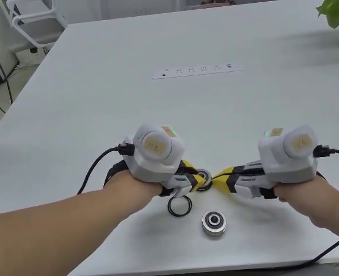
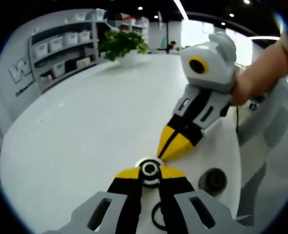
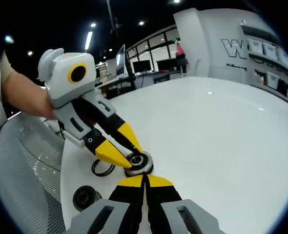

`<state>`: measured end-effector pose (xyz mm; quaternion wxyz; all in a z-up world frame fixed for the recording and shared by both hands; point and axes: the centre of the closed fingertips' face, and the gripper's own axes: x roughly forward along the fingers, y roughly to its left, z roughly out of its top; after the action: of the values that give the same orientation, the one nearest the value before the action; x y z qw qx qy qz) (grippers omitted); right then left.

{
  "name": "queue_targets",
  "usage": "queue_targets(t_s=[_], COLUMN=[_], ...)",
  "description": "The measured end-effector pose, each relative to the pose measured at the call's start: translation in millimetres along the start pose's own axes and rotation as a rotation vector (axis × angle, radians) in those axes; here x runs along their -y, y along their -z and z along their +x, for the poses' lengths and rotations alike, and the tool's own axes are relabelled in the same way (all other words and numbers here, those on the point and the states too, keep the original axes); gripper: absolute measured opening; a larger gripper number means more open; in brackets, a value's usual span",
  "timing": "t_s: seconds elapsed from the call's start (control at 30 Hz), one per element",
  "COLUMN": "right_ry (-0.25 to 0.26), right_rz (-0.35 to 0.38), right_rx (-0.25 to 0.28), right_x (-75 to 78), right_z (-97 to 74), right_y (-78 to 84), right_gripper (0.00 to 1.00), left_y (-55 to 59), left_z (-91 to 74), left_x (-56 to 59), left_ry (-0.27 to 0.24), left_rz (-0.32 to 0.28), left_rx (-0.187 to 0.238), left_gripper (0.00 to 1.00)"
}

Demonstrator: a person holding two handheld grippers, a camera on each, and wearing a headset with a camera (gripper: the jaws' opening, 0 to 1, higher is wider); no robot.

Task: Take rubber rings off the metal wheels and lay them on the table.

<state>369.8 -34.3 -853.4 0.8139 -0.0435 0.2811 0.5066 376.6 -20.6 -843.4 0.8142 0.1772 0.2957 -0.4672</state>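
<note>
1. On the far wall of the room, large grey lettering (image 3: 236, 48) began with a "W". The rest of it, and a smaller line beneath, were too blurred to read.
2. Across the smooth white table (image 1: 100, 103) lay a flat white power strip (image 1: 196, 71), well apart from the work. A leafy green plant (image 1: 336, 11) stood at a far corner, and a white chair (image 1: 31, 17) stood beyond the opposite edge.
3. Near the front edge, the left gripper (image 1: 199, 181) had its yellow-tipped black jaws closed on a small round metal wheel (image 1: 204, 174), which sat between the two grippers.
4. The right gripper (image 1: 217, 176) faced it with both jaws pressed together and the tips touching the wheel's rim. Whether they pinched any rubber could not be told.
5. A thin black rubber ring (image 1: 180, 206) lay flat on the table just beside the left gripper.
6. A second wheel (image 1: 214, 223), silver with a dark band round its hub, lay flat near the ring without touching it.
7. A black cable (image 1: 95, 169) trailed from the left gripper's white housing.
</note>
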Motion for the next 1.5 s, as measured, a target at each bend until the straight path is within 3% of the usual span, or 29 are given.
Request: queue_targets(t_s=[0.3,1.5], right_ry=[0.005,-0.032], right_rz=[0.149,0.188], right_rx=[0.071,0.091], right_x=[4.3,-6.7], right_z=[-8.3,-4.6], right_y=[-8.2,-15.6], right_gripper=[0.0,0.0], left_y=[-0.7,-1.0], left_z=[0.9,1.2], left_x=[3.5,4.8], left_ry=[-0.002,-0.031], left_rz=[-0.016,0.011], left_rx=[-0.004,-0.008], left_gripper=[0.13,0.12])
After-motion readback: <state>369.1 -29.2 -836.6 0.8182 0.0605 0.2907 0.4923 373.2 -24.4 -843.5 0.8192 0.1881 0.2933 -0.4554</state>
